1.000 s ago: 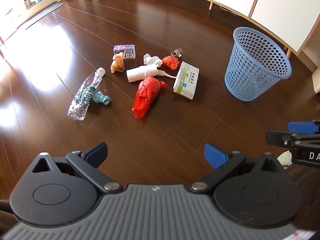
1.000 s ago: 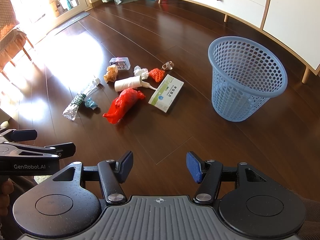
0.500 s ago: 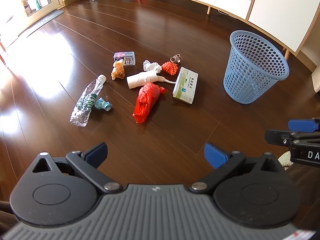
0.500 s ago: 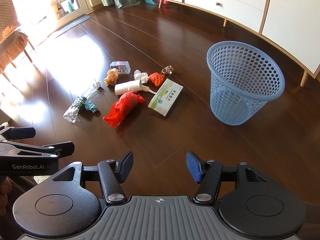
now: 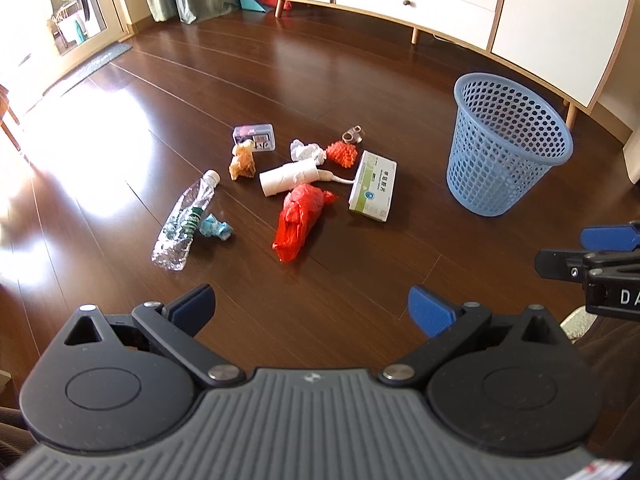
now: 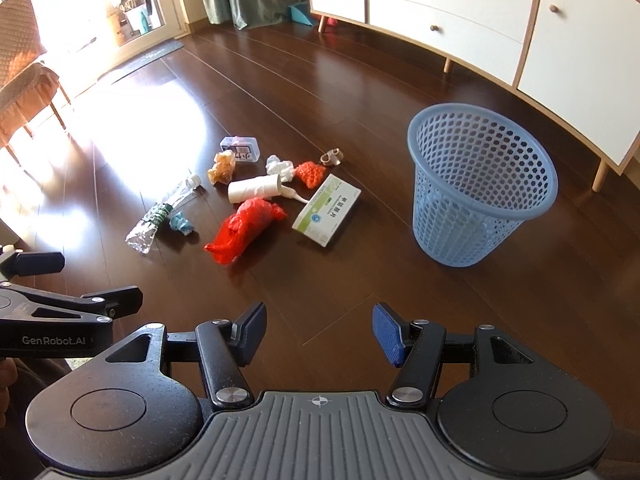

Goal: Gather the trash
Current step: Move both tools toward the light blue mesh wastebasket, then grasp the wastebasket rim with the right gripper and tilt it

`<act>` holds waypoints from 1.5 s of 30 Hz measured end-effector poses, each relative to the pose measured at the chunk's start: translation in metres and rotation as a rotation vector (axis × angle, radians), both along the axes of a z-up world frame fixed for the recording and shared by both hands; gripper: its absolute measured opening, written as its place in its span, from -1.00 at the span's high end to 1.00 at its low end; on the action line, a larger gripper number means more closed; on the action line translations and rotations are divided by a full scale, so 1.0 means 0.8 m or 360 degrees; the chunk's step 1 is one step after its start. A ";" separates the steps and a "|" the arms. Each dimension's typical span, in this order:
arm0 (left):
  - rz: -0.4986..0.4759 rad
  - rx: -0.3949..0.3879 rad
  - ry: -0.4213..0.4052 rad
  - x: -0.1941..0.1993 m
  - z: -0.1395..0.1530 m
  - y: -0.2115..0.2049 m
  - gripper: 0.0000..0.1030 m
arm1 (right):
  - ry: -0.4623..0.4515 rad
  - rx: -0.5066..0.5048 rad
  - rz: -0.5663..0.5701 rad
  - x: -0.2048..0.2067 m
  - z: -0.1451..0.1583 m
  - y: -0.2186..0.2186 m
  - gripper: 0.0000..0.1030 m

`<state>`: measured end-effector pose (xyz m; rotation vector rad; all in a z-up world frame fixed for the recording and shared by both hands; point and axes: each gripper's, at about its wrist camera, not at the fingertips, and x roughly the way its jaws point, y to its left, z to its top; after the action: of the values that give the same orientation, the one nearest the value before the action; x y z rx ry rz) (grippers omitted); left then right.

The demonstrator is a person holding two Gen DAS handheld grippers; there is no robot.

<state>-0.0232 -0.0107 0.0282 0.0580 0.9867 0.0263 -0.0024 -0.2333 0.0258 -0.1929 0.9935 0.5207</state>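
Note:
Trash lies scattered on the dark wood floor: a red plastic bag [image 5: 301, 219] [image 6: 244, 229], a green-and-white box [image 5: 373, 185] [image 6: 327, 209], a paper roll [image 5: 289, 177] [image 6: 254, 188], a crushed clear bottle [image 5: 185, 220] [image 6: 161, 213], a small teal wad [image 5: 215, 228], an orange net ball [image 5: 342, 153] and a clear small case [image 5: 254, 136]. A blue mesh basket [image 5: 505, 141] [image 6: 480, 182] stands upright to the right of them. My left gripper [image 5: 312, 310] is open and empty, well short of the pile. My right gripper [image 6: 319, 333] is also open and empty.
A white cabinet on wooden legs [image 6: 460, 12] runs along the far wall behind the basket. A wicker chair [image 6: 24, 80] stands at the far left by a bright glass door. Sun glare covers the floor left of the trash.
Both cameras have tilted up and drawn back a little, so the trash and basket sit lower and smaller and more of the cabinet shows. Both grippers stay open.

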 end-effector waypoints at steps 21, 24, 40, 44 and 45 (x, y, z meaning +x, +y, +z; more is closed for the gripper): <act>-0.0133 0.0121 -0.0064 0.096 0.029 -0.008 -0.98 | -0.0046 0.0036 -0.0027 0.075 0.070 -0.044 -0.09; -0.0169 0.0126 -0.0076 0.123 0.025 -0.017 -0.97 | -0.0065 0.0075 -0.0088 0.102 0.070 -0.067 -0.10; -0.0267 0.0091 0.0050 0.231 -0.068 -0.056 -0.97 | 0.0180 0.0140 -0.0482 0.274 -0.013 -0.217 -0.09; -0.0291 0.0086 0.0054 0.252 -0.085 -0.065 -0.97 | 0.0295 0.0290 -0.0600 0.308 -0.042 -0.249 -0.09; -0.0298 0.0087 0.0059 0.256 -0.091 -0.067 -0.97 | 0.0328 0.0333 -0.0629 0.315 -0.050 -0.256 -0.09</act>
<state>0.1813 -0.0641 -0.0443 0.2016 1.0143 -0.1198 0.2497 -0.4377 -0.0139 0.2460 1.1355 0.2811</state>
